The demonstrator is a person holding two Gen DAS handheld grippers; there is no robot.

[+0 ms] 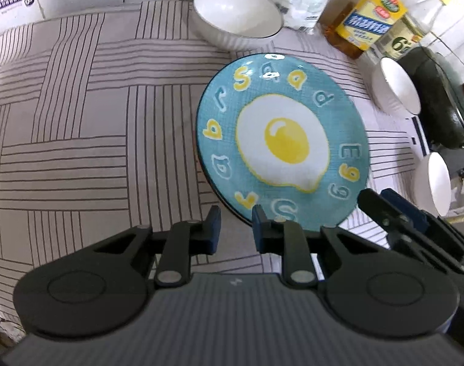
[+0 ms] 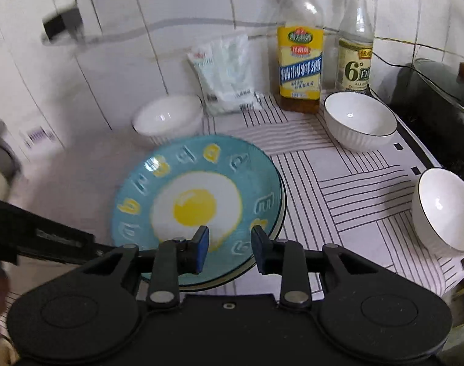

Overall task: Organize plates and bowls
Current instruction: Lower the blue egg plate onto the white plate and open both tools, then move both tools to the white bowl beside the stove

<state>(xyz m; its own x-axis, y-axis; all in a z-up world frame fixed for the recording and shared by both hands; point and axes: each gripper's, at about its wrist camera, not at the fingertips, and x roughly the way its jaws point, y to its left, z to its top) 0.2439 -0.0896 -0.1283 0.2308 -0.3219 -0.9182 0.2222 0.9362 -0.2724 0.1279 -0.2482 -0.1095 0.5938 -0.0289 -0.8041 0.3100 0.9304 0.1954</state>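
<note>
1. The left gripper (image 1: pixel 236 228) is seen with its blue-padded jaws parted; nothing is held between them, and its right pad lies at the near rim of the blue egg plate (image 1: pixel 282 143).
2. The right gripper (image 2: pixel 230 248) is likewise held apart and empty above the same plate's near edge.
3. The plate is set on the striped cloth (image 1: pixel 79 140).
4. One white bowl (image 1: pixel 236 15) is placed beyond the plate, and two more white bowls (image 2: pixel 360 122) (image 2: pixel 445 210) are found to its right.

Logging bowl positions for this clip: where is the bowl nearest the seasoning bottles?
In the right wrist view, that white bowl sits upper right on the striped cloth, just before the yellow-label bottle and white-vinegar bottle.
</note>
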